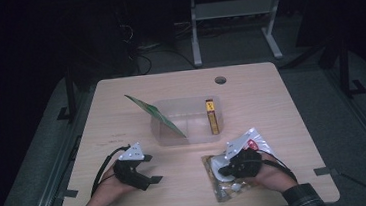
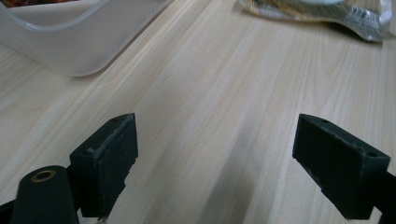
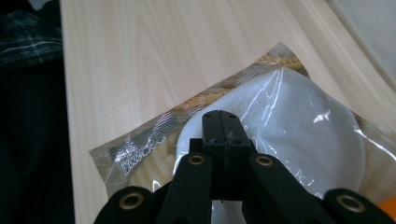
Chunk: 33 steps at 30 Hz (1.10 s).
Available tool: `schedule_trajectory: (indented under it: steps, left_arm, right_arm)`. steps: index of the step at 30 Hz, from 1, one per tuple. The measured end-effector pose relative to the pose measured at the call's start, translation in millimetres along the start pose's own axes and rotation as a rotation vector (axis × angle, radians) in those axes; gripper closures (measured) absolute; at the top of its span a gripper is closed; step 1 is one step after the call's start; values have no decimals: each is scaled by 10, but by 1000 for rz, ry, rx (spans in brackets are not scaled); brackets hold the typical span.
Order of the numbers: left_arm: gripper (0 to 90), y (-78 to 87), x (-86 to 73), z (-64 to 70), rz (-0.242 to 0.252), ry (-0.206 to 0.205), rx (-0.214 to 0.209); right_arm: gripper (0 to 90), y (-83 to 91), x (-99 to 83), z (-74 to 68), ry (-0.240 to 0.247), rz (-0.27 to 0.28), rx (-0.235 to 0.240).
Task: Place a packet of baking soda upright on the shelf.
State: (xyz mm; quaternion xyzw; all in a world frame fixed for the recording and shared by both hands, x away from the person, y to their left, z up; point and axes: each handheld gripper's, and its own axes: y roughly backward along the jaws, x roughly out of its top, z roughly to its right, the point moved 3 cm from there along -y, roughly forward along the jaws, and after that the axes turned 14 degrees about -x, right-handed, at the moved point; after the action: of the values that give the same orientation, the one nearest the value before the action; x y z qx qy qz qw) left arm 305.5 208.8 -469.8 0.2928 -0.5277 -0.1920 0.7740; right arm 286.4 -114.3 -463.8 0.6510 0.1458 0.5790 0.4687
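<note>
A clear plastic packet (image 1: 222, 189) with a white round disc inside lies flat on the wooden table (image 1: 281, 104) at the front right. In the right gripper view the packet (image 3: 303, 121) sits just under my right gripper (image 3: 220, 116), whose jaws are pressed together; I cannot tell if they pinch the film. From above, the right gripper (image 1: 221, 168) rests on the packet's near half. My left gripper (image 1: 152, 168) lies at the front left, jaws wide apart over bare wood. Its own view shows the left gripper (image 2: 219, 154) holding nothing.
A clear plastic tub (image 1: 194, 138) stands mid-table with a yellow box (image 1: 212, 115) inside and a green flat packet (image 1: 157, 116) leaning over its left rim. A red-and-white packet (image 1: 257, 139) lies behind my right hand. The tub's corner (image 2: 70, 51) is ahead of the left gripper.
</note>
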Motion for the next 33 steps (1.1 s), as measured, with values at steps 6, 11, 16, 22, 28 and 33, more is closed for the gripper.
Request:
schedule_trajectory:
  steps: [6,11,16,22,28,33]
  left_arm:
    - [137,-11,11,20,1,-9,-13]
    - [140,-18,53,52,30,-12,-46]
    - [145,-38,83,81,44,-10,-71]
    - [152,-130,154,122,52,-5,-97]
    - [193,-345,317,170,48,-5,-118]
    - [251,-502,365,183,19,0,-134]
  right_arm:
    - [900,-149,196,-160,69,34,62]
    - [900,-312,441,-378,143,57,118]
    - [900,-460,660,-592,202,86,159]
    - [900,-495,760,-703,222,109,166]
    - [818,-291,664,-589,147,143,168]
    - [716,-89,453,-411,68,142,109]
